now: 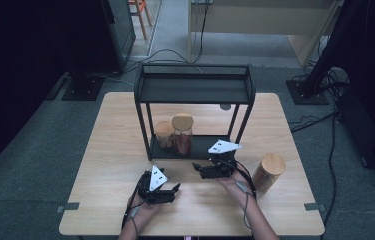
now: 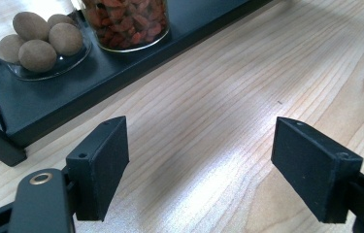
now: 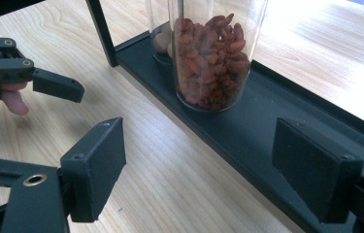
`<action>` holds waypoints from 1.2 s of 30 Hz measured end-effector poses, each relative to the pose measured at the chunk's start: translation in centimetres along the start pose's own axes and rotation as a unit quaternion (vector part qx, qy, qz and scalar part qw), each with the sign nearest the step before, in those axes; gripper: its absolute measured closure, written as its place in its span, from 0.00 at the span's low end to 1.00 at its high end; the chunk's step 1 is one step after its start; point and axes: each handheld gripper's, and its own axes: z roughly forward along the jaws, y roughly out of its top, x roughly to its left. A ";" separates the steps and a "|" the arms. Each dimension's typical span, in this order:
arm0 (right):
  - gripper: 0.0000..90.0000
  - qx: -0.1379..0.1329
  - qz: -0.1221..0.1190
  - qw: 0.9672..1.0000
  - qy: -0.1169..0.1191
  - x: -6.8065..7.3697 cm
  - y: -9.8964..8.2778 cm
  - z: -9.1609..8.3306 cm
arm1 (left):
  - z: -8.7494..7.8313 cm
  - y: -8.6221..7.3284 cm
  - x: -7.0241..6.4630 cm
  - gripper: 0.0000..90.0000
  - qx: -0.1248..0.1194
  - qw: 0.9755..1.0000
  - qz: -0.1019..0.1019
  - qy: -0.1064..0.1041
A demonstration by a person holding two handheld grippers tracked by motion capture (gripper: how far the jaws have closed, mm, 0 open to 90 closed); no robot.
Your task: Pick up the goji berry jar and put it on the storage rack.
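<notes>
From the high view I have the left hand-held gripper [image 1: 176,188] low over the wooden counter [image 1: 110,150], at about 7 o'clock from the black two-tier rack [image 1: 195,90]. Its jaws stand spread with nothing between them; in the left gripper view I see bare wood grain in the gap, and the pads touch nothing.

My right hand-held gripper [image 1: 195,167] sits at about 1 o'clock from the left one, just in front of the rack's lower shelf [image 3: 247,131]. Its jaws are spread too, and empty. In the right gripper view they point at the tall glass jar of red berries [image 3: 212,53], which stands upright on that lower shelf, near the jaws but apart from them. The other gripper shows at 9 o'clock in that view, with a fingertip behind it.

Just beside the berry jar, at its 9 o'clock in the high view, stands a shorter jar of brown nuts [image 2: 41,41], also on the lower shelf. Both carry round wooden lids. I cannot tell whether the two jars touch.

A third jar with a wooden lid [image 1: 269,171] stands on the counter at 3 o'clock from the right gripper, well apart from the rack.
</notes>
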 end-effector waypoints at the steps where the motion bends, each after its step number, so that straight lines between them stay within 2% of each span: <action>1: 0.22 0.000 0.000 1.000 0.000 0.0 -0.1 0.0 | 0.0 0.0 0.0 0.24 0.000 1.000 0.000 0.000; 20: 0.22 0.005 0.006 1.000 0.011 -0.2 -0.9 -0.8 | 0.0 0.0 0.0 0.24 0.000 1.000 0.000 0.001; 25: 0.22 0.010 -0.003 1.000 0.011 0.0 -1.1 -0.8 | 0.0 0.0 0.0 0.24 0.001 1.000 0.000 0.000; 32: 0.22 0.013 -0.001 1.000 0.016 0.0 -1.5 -1.2 | 0.0 0.0 0.0 0.24 0.001 1.000 -0.001 0.000; 36: 0.22 0.015 -0.013 1.000 0.020 0.0 -1.7 -1.6 | 0.1 0.0 0.0 0.24 0.003 1.000 -0.001 0.000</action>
